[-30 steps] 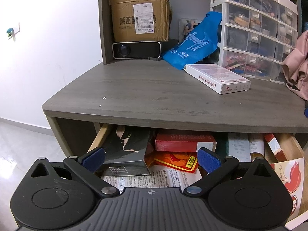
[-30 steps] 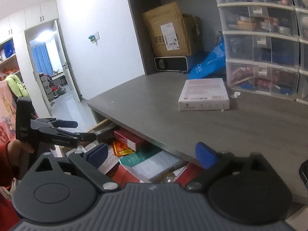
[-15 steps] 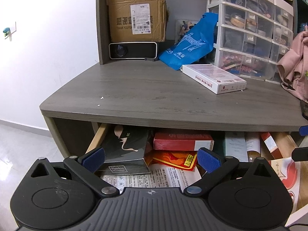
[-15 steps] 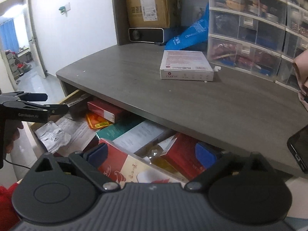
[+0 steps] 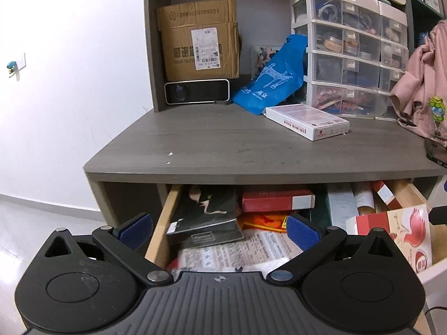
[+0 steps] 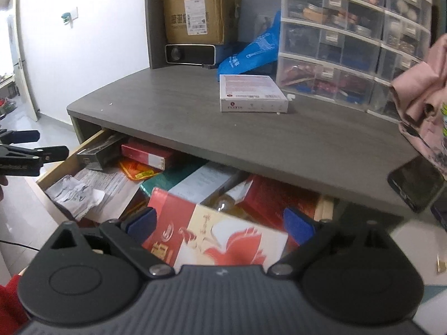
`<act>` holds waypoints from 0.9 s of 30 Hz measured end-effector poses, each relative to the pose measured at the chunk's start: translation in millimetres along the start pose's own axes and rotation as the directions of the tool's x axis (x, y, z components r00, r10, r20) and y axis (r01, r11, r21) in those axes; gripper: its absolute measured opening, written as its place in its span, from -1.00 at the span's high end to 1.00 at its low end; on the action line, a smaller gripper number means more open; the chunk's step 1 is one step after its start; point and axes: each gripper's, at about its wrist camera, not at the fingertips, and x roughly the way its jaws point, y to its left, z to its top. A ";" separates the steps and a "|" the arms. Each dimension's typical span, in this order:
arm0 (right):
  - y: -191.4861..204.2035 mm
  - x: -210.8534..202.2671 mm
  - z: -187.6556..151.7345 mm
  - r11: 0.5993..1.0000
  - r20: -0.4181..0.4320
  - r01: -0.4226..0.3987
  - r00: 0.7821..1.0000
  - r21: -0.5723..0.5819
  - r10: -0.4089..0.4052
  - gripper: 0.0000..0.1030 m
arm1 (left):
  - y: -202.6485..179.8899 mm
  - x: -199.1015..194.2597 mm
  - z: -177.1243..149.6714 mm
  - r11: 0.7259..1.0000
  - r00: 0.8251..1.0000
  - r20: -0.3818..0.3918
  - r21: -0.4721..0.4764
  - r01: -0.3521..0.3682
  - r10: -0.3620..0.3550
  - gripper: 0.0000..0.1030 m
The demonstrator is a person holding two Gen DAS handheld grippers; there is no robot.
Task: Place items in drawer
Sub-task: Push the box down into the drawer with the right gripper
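Note:
The wooden drawer [image 5: 162, 223] under the grey desk [image 5: 237, 145] stands pulled out, packed with boxes and papers. A flat white box [image 5: 307, 121] lies on the desktop near the back right; the right wrist view also shows the white box [image 6: 251, 93]. My left gripper [image 5: 219, 230] is open and empty, hovering over the drawer's left half. In front of the drawer's [image 6: 69, 162] right half my right gripper [image 6: 220, 223] is open above a red and white carton [image 6: 223, 243]. The left gripper [image 6: 28, 150] shows at that view's left edge.
A cardboard box [image 5: 198, 39], a projector [image 5: 195, 90] and a blue bag [image 5: 268, 86] stand at the desk's back. Clear plastic drawer units [image 5: 349, 55] fill the back right. Pink clothing [image 6: 419, 106] hangs at the right, with a black phone [image 6: 416, 182] on the desk edge.
My right gripper has swung round to face the desk and come in over the drawer's right half. The left gripper has lifted and drawn back slightly. Both stayed open.

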 end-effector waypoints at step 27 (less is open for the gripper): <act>53.0 -31.5 -87.3 0.967 -0.024 0.208 0.978 0.145 -0.206 -0.90 | 13.2 -41.2 -78.2 0.998 0.998 -0.042 0.033 0.058 -0.056 -1.00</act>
